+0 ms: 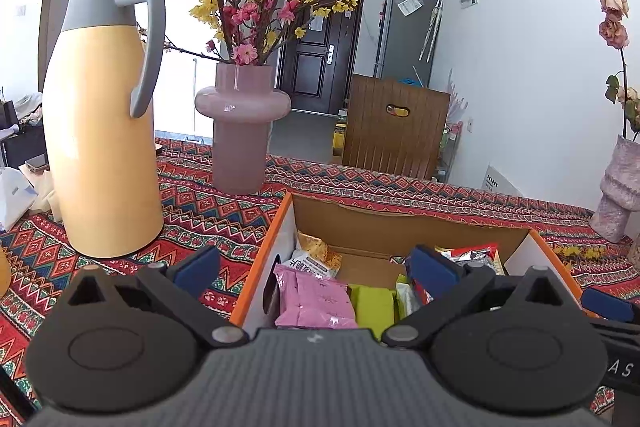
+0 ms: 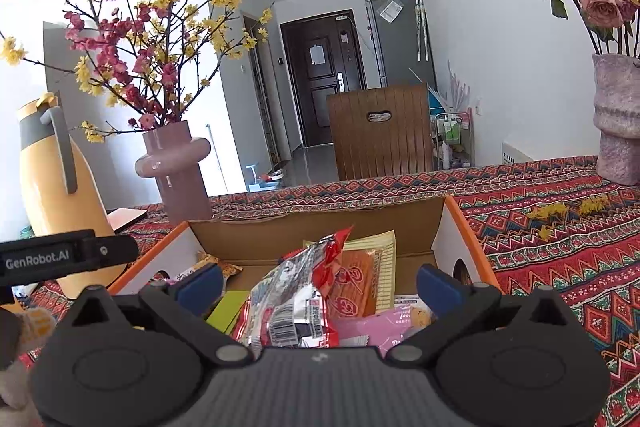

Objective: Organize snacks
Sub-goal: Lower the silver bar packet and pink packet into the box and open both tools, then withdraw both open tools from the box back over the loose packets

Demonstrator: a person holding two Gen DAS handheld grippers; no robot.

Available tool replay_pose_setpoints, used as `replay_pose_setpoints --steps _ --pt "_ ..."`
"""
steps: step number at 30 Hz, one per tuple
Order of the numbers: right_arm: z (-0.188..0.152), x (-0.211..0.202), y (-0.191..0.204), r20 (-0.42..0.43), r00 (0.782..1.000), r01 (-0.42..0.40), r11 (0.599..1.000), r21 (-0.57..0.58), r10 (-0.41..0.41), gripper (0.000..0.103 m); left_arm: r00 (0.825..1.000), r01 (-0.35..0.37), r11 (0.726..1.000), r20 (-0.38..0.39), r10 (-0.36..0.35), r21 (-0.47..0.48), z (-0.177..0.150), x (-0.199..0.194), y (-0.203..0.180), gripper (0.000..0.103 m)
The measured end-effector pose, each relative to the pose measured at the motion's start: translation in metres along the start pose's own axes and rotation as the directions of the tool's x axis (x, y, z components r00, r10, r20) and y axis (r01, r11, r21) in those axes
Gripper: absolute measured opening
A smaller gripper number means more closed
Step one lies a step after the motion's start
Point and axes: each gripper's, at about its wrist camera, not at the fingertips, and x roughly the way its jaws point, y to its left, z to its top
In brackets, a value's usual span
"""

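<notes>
Right wrist view: I am holding both grippers, left gripper [image 1: 316,267] and right gripper [image 2: 318,281], jaws apart and empty over the orange-edged cardboard box [image 2: 400,223]; snack packets, the red-and-silver foil packet [image 2: 296,291] included, are lying inside it, so sorting looks nearly finished.

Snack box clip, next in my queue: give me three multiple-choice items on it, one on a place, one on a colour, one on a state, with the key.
1. Where does the yellow thermos stand relative to the snack box?
A. inside it
B. on the cloth to its left
C. on the chair

2. What colour is the box's outer edge?
A. orange
B. green
C. black

3. How are the right tongs?
A. shut on a red packet
B. open, holding nothing
C. out of view

Key: 1 B, the left wrist view shows it on the patterned tablecloth left of the box. 2 A, orange trim runs along the rim. 3 B, both blue pads sit wide apart above the snacks.
</notes>
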Motion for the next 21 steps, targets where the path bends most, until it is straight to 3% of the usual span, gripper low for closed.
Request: replay_pose_setpoints --steps 21 --pt "-0.017 -0.072 0.007 -0.013 1.0 0.003 1.0 -0.004 -0.003 0.103 1.0 0.017 0.999 0.024 -0.018 0.037 -0.008 -0.079 -0.001 0.103"
